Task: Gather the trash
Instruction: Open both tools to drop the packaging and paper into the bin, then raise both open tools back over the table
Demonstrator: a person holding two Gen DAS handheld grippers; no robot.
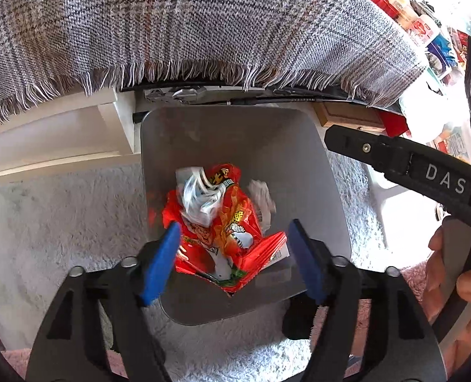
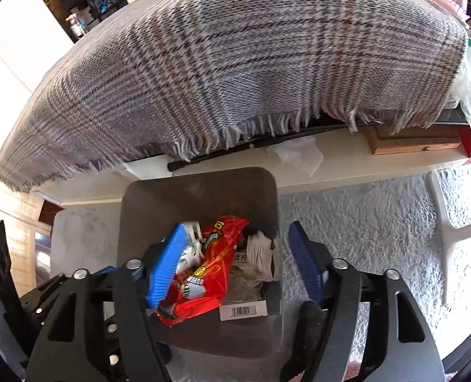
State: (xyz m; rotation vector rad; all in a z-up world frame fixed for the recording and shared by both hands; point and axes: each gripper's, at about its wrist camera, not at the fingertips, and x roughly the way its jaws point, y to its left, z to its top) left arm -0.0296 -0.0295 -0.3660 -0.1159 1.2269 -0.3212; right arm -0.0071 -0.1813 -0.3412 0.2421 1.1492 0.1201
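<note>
A grey square bin [image 1: 327,191] stands open below the jaws. Inside it, between the jaws in both views, lies a crumpled red wrapper [image 1: 232,222] with clear plastic [image 1: 194,197] and white paper [image 2: 261,253] beside it.

Both views are bright with daylight. In the left wrist view the white shelf [image 1: 44,137] under the checked cloth [image 1: 172,22] and the carpet [image 1: 60,216] wash out to near white, strongest toward the right edge. The bin [image 2: 200,191] shades its own inner walls. Crumpled paper [image 1: 262,195] in it is smeared by motion. Fisheye curving bends the cloth into an arch, and black vignetting fills the corners.
</note>
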